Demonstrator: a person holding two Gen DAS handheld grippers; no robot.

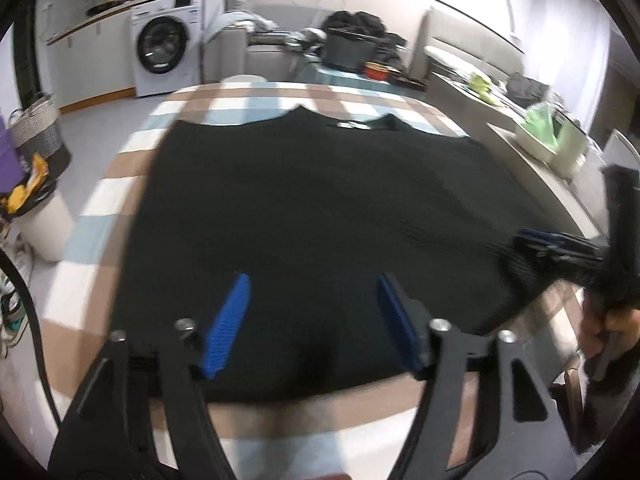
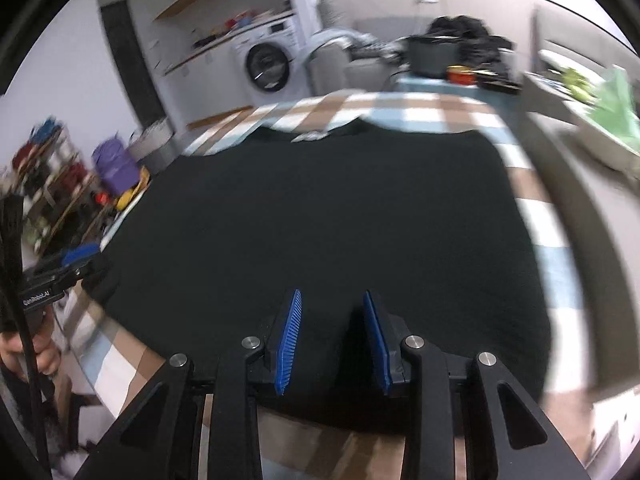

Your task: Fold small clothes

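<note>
We see the black garment (image 1: 320, 208) spread flat across the checked tablecloth (image 1: 120, 168), filling the middle of both views, neck label toward the top. No fold shows yet, so we judge nearly all the folding remains. The left gripper (image 1: 312, 320) stands wide over the near hem, holding nothing. The right gripper (image 2: 332, 340) is narrower, its pads parted and gripping nothing. At lower left of the right view, blurred lettering is unreadable.

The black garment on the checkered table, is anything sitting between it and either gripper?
Nothing visible. The black garment lies spread on the checkered table directly beneath the open left gripper and open right gripper, with no other object on it.
</note>
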